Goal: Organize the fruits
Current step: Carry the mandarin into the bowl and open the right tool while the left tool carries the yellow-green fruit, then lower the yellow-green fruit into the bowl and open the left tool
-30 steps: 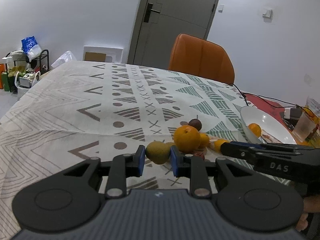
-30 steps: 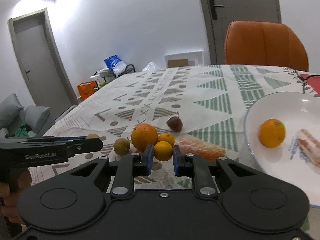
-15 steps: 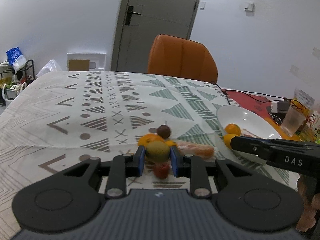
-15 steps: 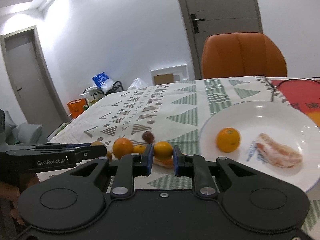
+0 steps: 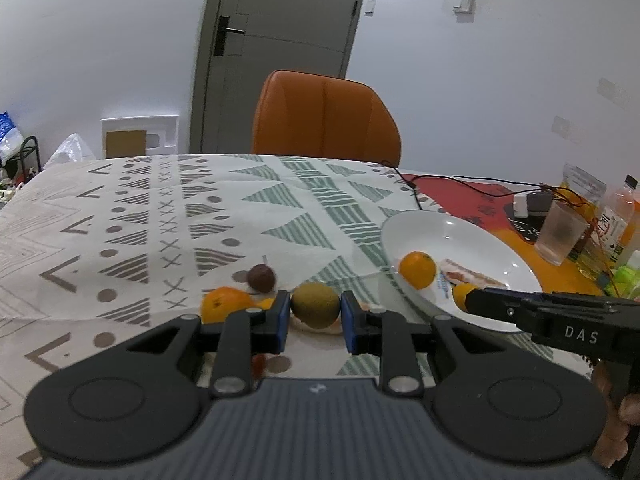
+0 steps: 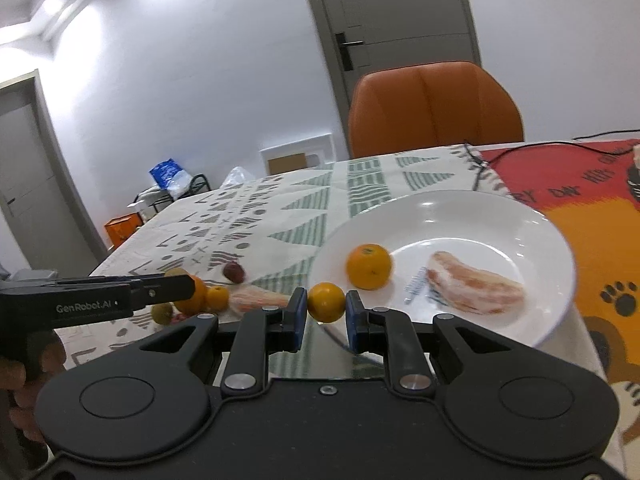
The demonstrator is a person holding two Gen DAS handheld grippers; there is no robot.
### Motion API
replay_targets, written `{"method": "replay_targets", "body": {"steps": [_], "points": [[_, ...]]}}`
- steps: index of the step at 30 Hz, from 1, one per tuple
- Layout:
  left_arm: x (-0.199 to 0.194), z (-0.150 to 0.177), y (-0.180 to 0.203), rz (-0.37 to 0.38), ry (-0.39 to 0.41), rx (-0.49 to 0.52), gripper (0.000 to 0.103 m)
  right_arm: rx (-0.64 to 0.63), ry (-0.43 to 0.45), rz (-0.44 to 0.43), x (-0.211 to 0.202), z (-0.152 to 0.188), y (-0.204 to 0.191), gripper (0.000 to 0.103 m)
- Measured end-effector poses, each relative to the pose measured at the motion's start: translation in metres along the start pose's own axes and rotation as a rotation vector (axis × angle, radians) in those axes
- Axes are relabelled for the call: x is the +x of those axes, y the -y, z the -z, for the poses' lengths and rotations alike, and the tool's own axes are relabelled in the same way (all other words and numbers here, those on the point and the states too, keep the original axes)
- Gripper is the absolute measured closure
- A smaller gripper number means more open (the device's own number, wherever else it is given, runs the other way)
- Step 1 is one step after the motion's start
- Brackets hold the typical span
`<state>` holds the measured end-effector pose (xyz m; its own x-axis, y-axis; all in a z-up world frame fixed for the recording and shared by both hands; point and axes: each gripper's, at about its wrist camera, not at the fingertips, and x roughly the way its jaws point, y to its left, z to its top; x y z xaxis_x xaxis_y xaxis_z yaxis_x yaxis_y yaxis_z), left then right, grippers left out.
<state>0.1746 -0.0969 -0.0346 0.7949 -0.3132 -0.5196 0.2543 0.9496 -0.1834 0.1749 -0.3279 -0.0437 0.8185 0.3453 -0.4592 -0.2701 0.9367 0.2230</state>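
Note:
My left gripper (image 5: 315,314) is shut on a brown-green kiwi (image 5: 315,311), held above the patterned tablecloth left of the white plate (image 5: 460,228). My right gripper (image 6: 326,308) is shut on a small orange fruit (image 6: 326,302) at the plate's near rim (image 6: 480,204). An orange (image 6: 368,266) and a peeled citrus segment (image 6: 474,288) lie in the plate. On the cloth lie a big orange (image 5: 224,304), a dark brown fruit (image 5: 261,278), a small red fruit (image 5: 259,364), another segment (image 6: 260,300) and a greenish fruit (image 6: 162,314).
An orange chair (image 5: 326,120) stands behind the table. At the right, cables (image 5: 460,184), a plastic cup (image 5: 560,232) and bottles (image 5: 612,224) sit on a red and orange mat (image 6: 592,208). A hand (image 5: 612,420) holds the right gripper's handle.
Both grippers have carried their fruit rightwards towards the plate. The kiwi has left the pile behind, and the small orange fruit now sits at the plate's rim.

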Motion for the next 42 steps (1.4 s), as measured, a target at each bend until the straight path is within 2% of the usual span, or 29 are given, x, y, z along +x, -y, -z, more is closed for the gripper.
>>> {"method": "replay_targets", "body": {"steps": [19,23,36,42], "points": [[0.021,-0.006,0.044,0.069,-0.012,0.062,0.078,0.062,0.032,0.119,-0.026,0.008,0.045,0.084],[0.028,-0.007,0.053,0.085,-0.018,0.071,0.078,0.069,0.033,0.159,-0.027,0.009,0.051,0.080],[0.041,-0.014,0.080,0.126,-0.022,0.108,0.077,0.070,0.039,0.155,-0.034,0.011,0.057,0.079],[0.038,-0.019,0.080,0.089,-0.004,0.116,0.074,0.075,0.038,0.144,-0.032,0.011,0.055,0.079]]}}
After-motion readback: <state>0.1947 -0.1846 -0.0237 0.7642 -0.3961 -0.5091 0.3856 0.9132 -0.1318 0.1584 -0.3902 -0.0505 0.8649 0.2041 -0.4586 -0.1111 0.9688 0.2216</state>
